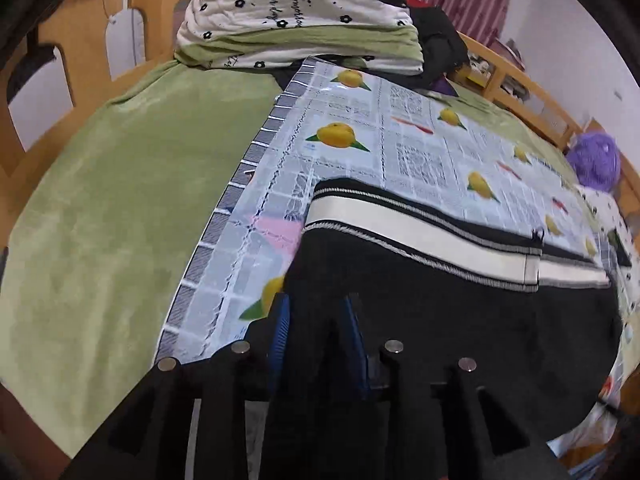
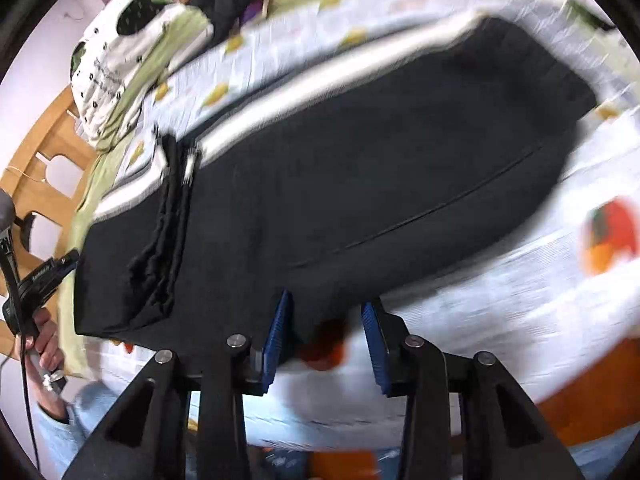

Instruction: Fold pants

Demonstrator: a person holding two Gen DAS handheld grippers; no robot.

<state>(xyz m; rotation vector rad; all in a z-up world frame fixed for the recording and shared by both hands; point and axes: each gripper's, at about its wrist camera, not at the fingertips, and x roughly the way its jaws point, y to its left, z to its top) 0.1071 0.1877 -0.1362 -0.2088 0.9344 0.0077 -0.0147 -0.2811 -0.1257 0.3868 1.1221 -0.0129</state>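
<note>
the left wrist view is sharp: black pants (image 1: 440, 312) with a white side stripe (image 1: 420, 236) lie on a plastic sheet (image 1: 360, 128) printed with yellow fruit, spread over a green bedcover (image 1: 120, 200). the left gripper (image 1: 318, 320) sits over the near edge of the fabric, its blue pads (image 1: 282, 328) a little apart with black cloth lying between and over them, so it looks to be gripping the pants, though the dark fabric makes the contact hard to read. behind it, a folded white and green quilt (image 1: 296, 12) is stacked by the wooden bed frame (image 1: 80, 20), and a purple fluffy thing (image 1: 596, 160) sits at the far right. the right wrist view is smeared by motion, but it shows what the other cannot: the whole garment (image 2: 340, 168) lying folded lengthwise, with a bunched ridge of cloth (image 2: 168, 232) across it near the left end. the right gripper (image 2: 326, 332) stands spread wide with nothing between its blue pads (image 2: 374, 344), at the near edge of the pants. at far left of this view the person's left hand (image 2: 44, 344) grips the handle of the other tool.
</note>
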